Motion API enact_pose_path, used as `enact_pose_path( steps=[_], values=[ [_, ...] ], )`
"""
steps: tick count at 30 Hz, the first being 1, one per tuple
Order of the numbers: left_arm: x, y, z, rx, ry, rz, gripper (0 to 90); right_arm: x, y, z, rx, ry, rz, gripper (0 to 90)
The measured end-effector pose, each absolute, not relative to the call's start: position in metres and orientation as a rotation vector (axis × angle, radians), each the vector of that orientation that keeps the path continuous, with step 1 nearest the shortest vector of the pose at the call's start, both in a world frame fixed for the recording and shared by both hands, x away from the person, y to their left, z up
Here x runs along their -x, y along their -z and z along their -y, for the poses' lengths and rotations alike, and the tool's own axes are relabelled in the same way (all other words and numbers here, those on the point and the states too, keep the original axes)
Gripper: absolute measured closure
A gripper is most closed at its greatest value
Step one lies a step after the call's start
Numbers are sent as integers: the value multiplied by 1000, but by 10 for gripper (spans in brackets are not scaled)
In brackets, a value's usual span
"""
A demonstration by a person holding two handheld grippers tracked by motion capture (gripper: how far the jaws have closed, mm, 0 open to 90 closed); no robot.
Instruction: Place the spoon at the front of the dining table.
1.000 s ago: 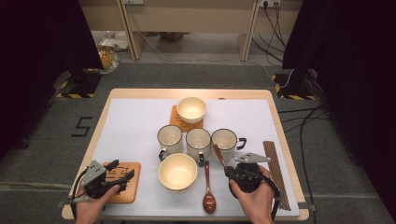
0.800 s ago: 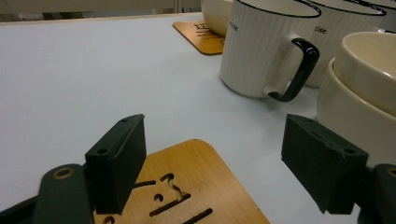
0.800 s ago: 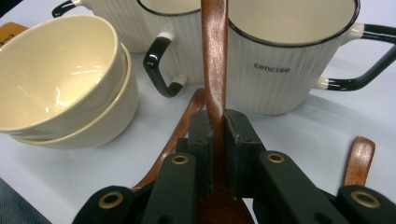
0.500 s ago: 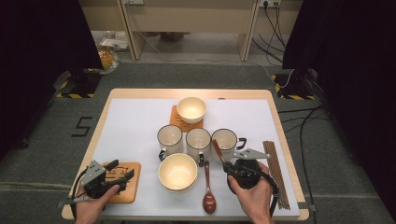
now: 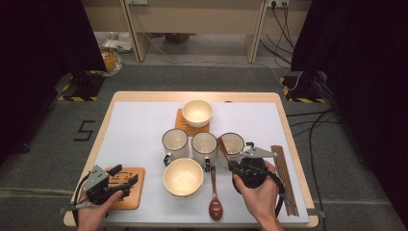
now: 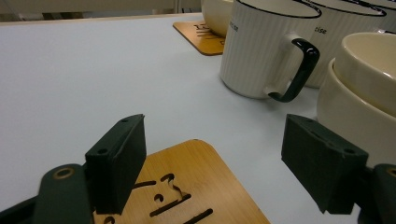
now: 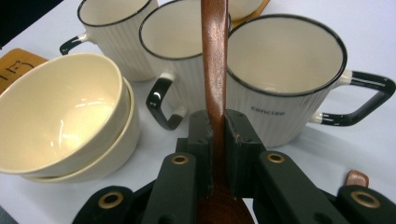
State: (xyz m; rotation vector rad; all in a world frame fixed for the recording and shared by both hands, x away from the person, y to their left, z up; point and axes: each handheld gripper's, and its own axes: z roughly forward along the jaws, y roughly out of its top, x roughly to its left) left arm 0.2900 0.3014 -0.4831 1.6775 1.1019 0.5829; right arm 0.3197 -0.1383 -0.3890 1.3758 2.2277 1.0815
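Two jaws of the right claw (image 7: 215, 135) pinch a wooden spoon (image 7: 214, 60), its handle rising straight between them.

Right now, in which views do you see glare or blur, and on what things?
Right gripper view: glare patches inside the stacked cream ceramic bowls; the brown wooden spoon blurs near the lens. Left gripper view: the black jaws are soft, the white ribbed mug sharper. High view: the far cream bowl looks overexposed.

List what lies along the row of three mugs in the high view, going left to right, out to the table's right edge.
Left mug → middle mug → wooden spoon handle held in the right gripper → right mug → bundle of dark sticks.
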Motion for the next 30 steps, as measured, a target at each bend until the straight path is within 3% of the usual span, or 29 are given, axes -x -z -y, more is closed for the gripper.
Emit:
enact_pose_path(
  steps=[30],
  values=[
    [-290,483,-303,-1673,-584,-1104,217,-356,372,133,-1404,-1137,-2152,816]
  ],
)
